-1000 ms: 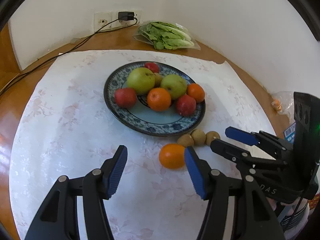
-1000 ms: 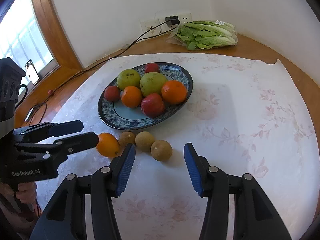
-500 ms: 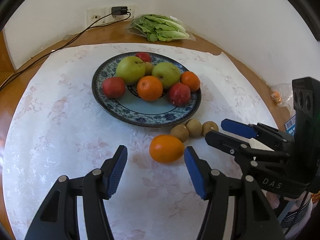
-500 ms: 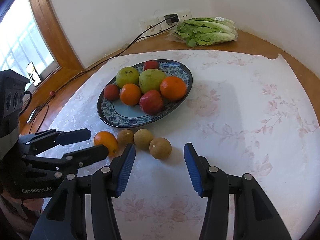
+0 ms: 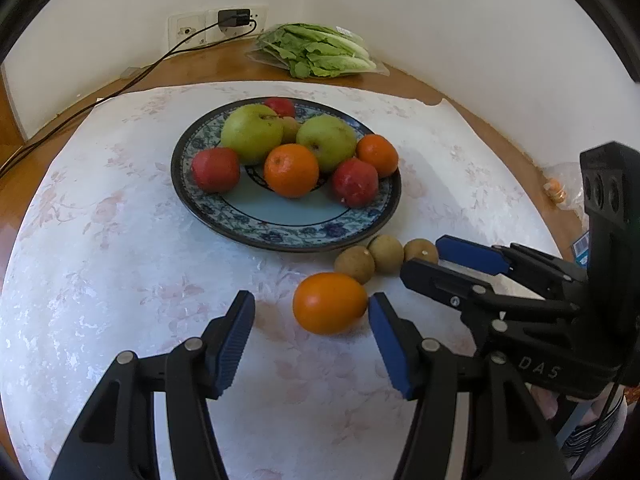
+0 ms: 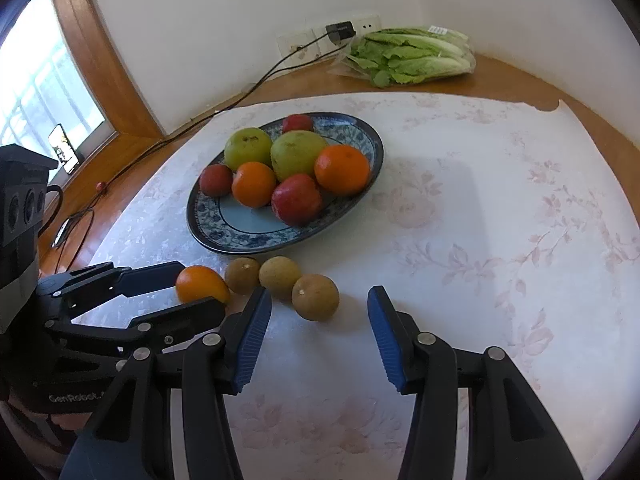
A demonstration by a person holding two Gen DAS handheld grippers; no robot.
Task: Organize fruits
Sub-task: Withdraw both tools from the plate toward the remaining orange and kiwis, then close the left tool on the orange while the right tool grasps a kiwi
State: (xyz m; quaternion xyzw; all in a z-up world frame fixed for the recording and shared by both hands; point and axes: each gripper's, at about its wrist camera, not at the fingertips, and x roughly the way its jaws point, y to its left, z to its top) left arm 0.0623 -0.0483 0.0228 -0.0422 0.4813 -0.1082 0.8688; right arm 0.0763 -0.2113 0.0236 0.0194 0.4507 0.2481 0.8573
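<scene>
Four fruits lie loose on the flowered cloth [image 5: 120, 264] just below the blue-patterned plate [image 5: 280, 236]: an orange [image 5: 329, 302] near the centre of the left wrist view and three small brown fruits, the near one [image 6: 315, 297], the middle one [image 6: 279, 278] and the far one [image 6: 242, 275], in a touching row at the lower centre of the right wrist view. The left gripper [image 5: 312, 330] stands with its blue pads apart and nothing clamped; the orange sits just ahead of them and toward the right-hand pad, which looks to be at or almost at its skin. The right gripper [image 6: 319, 328] is likewise spread and empty, the near brown fruit lying just beyond its tips. The main risk, as I judge it, is the off-centre line on the orange: closing from here could let one pad push first and roll the fruit into the brown row. Those three would likely scatter at a nudge. The two tools also crowd each other at the right of the left view, so a careless advance could knock one against the other. The plate already carries apples and oranges heaped toward its upper half, and a fruit dropped against that pile could shift it.
</scene>
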